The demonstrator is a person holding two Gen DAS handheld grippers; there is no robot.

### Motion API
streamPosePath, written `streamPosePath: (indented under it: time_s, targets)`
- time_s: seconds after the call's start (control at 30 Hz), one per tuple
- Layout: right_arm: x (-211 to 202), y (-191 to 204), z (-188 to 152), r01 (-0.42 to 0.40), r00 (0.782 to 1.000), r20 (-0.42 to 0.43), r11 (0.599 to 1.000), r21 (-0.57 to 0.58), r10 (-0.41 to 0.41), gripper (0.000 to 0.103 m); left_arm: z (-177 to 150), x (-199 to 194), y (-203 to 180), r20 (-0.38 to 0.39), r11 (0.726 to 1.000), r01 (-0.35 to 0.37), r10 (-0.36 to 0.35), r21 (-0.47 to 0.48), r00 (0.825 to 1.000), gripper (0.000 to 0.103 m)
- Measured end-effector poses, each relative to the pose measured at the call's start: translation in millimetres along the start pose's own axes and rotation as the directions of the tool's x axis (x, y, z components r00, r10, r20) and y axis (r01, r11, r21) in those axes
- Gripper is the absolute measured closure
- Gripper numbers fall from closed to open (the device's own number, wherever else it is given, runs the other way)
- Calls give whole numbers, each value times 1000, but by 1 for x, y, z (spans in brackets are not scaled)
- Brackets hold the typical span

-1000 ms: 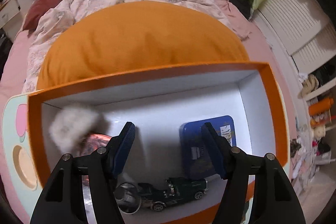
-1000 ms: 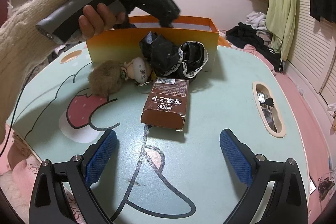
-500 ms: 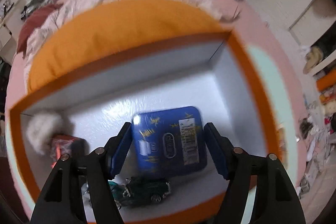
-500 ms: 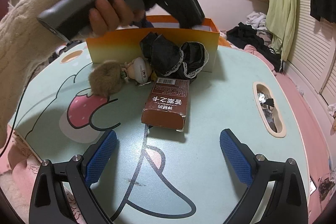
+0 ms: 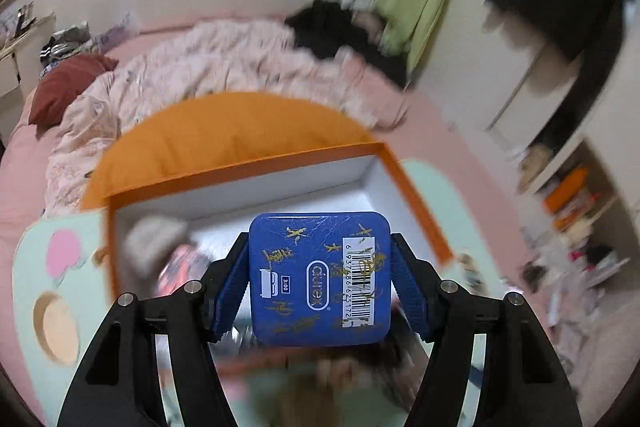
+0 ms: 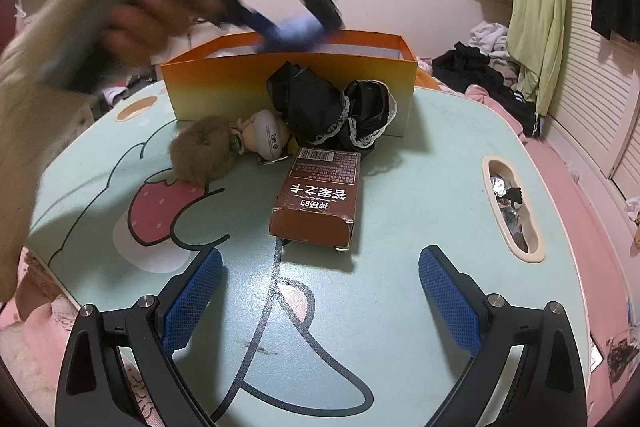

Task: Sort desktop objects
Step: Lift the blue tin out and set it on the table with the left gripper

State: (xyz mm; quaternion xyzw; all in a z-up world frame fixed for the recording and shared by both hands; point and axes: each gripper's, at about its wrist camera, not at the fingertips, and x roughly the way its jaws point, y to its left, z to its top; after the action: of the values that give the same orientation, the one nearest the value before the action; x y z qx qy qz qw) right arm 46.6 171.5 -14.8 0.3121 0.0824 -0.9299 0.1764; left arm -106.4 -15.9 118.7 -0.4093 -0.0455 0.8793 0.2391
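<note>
My left gripper (image 5: 320, 247) is shut on a blue tin (image 5: 320, 279) with a barcode label and holds it in the air above the orange box (image 5: 248, 163). Below it in the box lie a white fluffy ball (image 5: 154, 239) and a blurred red item (image 5: 180, 267). In the right wrist view the left gripper (image 6: 288, 27) is a blur over the orange box (image 6: 280, 87), with a hand and cream sleeve behind it. My right gripper (image 6: 320, 291) stands open low over the table, with nothing between its pads. Just beyond it lies a brown carton (image 6: 320, 195).
In front of the box lie a black lace cloth (image 6: 332, 107), a small doll head (image 6: 268, 135) and a brown fur ball (image 6: 200, 155). The mint table (image 6: 420, 247) has a slot (image 6: 516, 247) at the right holding foil scraps. A bed (image 5: 220, 59) lies behind the table.
The left gripper went down over the blue tin in the box, closed on it, and has lifted it up and back out. The right gripper stayed still.
</note>
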Motion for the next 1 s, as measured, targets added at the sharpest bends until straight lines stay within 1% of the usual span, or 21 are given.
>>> streamPosePath:
  time_s: [0.07, 0.13, 0.17, 0.23, 0.3, 0.37, 0.4, 0.43, 0.5, 0.53, 0.6, 0.63, 0.67, 0.7, 0.77, 0.8, 0.83, 0.93, 0.97, 1.0]
  targets:
    - [0, 0, 0, 1, 1000, 0, 1000, -1, -1, 4, -24, -27, 6, 26, 1000, 22, -22, 4, 999, 36]
    - [1, 0, 0, 2, 1000, 0, 1000, -1, -2, 4, -55, -42, 19, 13, 1000, 0, 0, 2, 1000, 36]
    - [0, 0, 0, 1, 1000, 0, 1000, -1, -1, 4, -65, -44, 22, 5, 1000, -10, 10, -4, 1000, 36]
    - [0, 0, 0, 1, 1000, 0, 1000, -1, -1, 4, -92, -38, 35, -35, 999, -36, 35, -26, 999, 36]
    - [-1, -2, 0, 2, 1000, 0, 1000, -4, -2, 4, -107, -23, 39, -69, 999, -43, 42, -25, 997, 36]
    - [-1, -2, 0, 1, 1000, 1, 1000, -4, -1, 4, -117, -6, 38, -102, 998, -57, 54, -32, 993, 36]
    - [-1, -3, 0, 0, 1000, 1, 1000, -3, 0, 4, -117, 2, 38, -105, 998, -57, 53, -39, 993, 36]
    - [-1, -2, 0, 1, 1000, 1, 1000, -4, -1, 4, -120, 5, 36, -93, 997, -54, 49, -51, 994, 36]
    - [-1, -2, 1, 1, 1000, 1, 1000, -4, -1, 4, -118, 2, 35, -35, 994, -54, 51, -92, 998, 36]
    - [-1, -2, 1, 2, 1000, 1, 1000, -4, -2, 4, -118, -2, 34, -15, 993, -63, 62, -97, 998, 36]
    - [-1, -2, 0, 1, 1000, 1, 1000, -4, -1, 4, -120, -14, 30, 42, 995, -56, 60, -86, 997, 34]
    - [-1, -2, 0, 1, 1000, 1, 1000, -4, -1, 4, -124, -22, 30, 65, 995, -56, 61, -79, 996, 32]
    - [-1, -2, 0, 2, 1000, 1, 1000, -4, -2, 4, -127, -28, 27, 80, 995, -66, 72, -76, 994, 25]
    - [-1, -2, 0, 2, 1000, 0, 1000, -4, -2, 4, -134, -33, 25, 84, 994, -85, 91, -66, 992, 20]
    - [-1, -2, 0, 2, 1000, 1, 1000, -4, -2, 4, -145, -36, 23, 65, 992, -128, 129, -23, 990, 20]
    - [-1, -2, 0, 2, 1000, 1, 1000, -4, -2, 4, -157, -39, 23, 59, 987, -163, 163, -7, 985, 20]
    - [-1, -2, 0, 2, 1000, 1, 1000, -5, -2, 4, -165, -40, 24, 61, 983, -185, 186, -12, 981, 20]
    - [-1, -3, 0, 2, 1000, 1, 1000, -5, -2, 4, -184, -34, 26, 36, 979, -205, 205, -5, 978, 19]
    - [-1, -3, 0, 2, 1000, 0, 1000, -5, -2, 4, -189, -34, 19, 78, 972, -235, 232, 28, 970, 18]
    - [-1, -2, 0, 3, 1000, 1, 1000, -7, -3, 4, -193, -29, 13, 85, 962, -269, 264, 52, 961, 12]
